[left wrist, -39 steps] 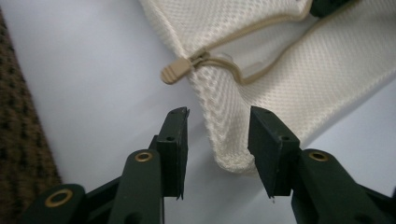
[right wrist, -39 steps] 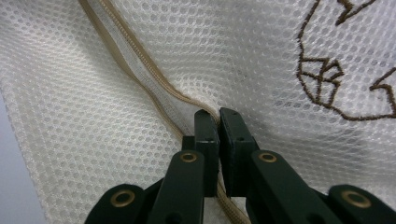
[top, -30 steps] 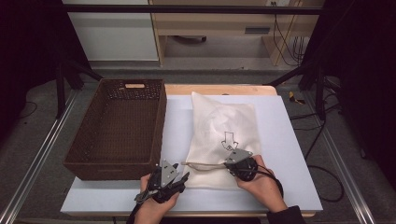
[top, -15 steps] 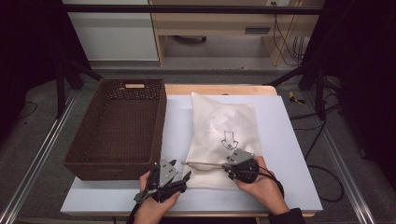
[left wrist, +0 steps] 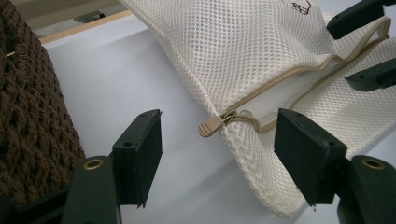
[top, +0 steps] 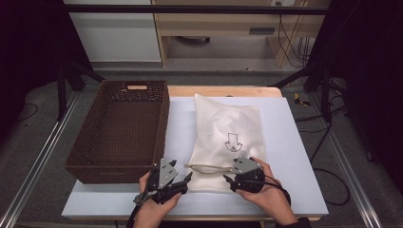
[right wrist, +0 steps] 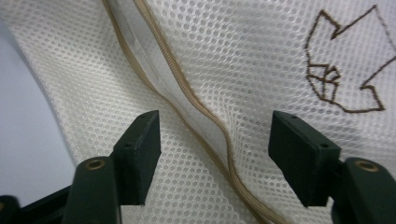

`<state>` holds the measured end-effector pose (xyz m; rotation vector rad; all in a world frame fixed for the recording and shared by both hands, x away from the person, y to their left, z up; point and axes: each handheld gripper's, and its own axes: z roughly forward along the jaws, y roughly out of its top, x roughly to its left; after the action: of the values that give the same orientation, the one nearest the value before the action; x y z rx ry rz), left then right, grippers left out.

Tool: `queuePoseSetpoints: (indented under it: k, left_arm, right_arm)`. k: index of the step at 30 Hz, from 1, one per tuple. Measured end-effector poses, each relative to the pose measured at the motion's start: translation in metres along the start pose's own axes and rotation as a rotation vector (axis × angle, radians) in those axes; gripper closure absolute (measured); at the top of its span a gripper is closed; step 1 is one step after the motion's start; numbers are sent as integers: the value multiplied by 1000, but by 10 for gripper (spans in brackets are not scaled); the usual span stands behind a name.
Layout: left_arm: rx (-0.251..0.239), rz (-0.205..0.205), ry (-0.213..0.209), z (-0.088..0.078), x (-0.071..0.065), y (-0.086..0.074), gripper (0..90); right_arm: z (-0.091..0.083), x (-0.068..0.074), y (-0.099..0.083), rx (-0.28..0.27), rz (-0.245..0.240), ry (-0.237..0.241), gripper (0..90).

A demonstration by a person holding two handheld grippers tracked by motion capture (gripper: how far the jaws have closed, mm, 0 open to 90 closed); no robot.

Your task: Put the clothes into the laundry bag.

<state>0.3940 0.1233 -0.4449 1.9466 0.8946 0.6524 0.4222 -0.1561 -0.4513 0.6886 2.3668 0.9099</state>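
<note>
One mesh bag is lying flat on the table, just right of one basket. Two grippers: left gripper and right gripper have just been opening, both released, straddling the bag's zipper, gripping nothing.

A cream mesh bag (tan zipper partly open) lies flat on the table.

Cream mesh bag (tan zipper), dark-brown woven basket.
</note>
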Motion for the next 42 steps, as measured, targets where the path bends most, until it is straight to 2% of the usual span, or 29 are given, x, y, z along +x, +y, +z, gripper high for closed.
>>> queuePoseSetpoints:
  k: [2,6,13,15,17,20,25,31,36,42]
  left_arm:
    - [0,0,-4,0,0,0,321]
    - [-1,0,-11,1,-1,1,298]
    - [-38,-8,-63,-1,-3,5,210]
    - [-39,-10,-65,-2,-2,7,189]
    - [-48,-23,-75,-4,-2,9,173]
    - [-60,-24,-99,-7,-5,13,163]
    - [-81,-17,-133,-12,-11,21,161]
    - [-98,-33,-163,-16,-12,27,137]
    - [-118,-50,-163,-23,-4,32,120]
    - [-150,-72,-139,-35,11,38,111]
  right_arm:
    - [-4,-1,-1,-15,3,-3,268]
    - [-11,-7,-3,-47,41,-20,170]
    - [-24,-24,-2,-101,120,-104,120]
    - [-27,-29,-2,-110,138,-120,94]
    - [-31,-35,-3,-122,184,-140,71]
    - [-33,-39,-5,-129,212,-157,66]
    - [-35,-42,-7,-136,224,-166,61]
    - [-36,-45,-8,-134,233,-177,50]
    - [-37,-47,-11,-132,239,-188,44]
    - [-39,-50,-13,-136,250,-202,45]
